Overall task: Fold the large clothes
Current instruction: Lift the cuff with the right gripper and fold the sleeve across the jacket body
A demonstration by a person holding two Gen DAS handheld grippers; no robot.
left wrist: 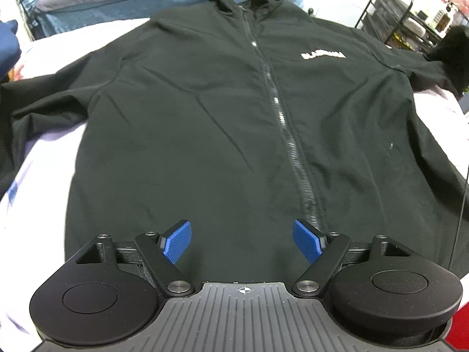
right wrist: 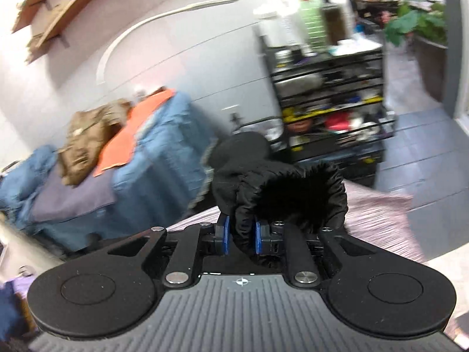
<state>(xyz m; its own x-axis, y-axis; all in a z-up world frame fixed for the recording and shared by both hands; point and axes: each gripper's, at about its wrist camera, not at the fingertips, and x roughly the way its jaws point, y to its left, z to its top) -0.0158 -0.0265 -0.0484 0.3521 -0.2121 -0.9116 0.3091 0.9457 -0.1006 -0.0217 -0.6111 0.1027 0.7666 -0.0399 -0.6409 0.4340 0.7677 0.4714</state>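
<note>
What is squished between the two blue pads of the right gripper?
A bunched end of the black jacket, likely a sleeve cuff. The right gripper is shut on it, seen in the right wrist view.

We see a black zip-up jacket (left wrist: 205, 111) lying face up and spread flat, filling the middle of the left wrist frame, collar toward the top, zipper closed, white lettering at upper right. Its bunched sleeve cuff (right wrist: 281, 196) sits raised at the centre of the right wrist frame.
</note>
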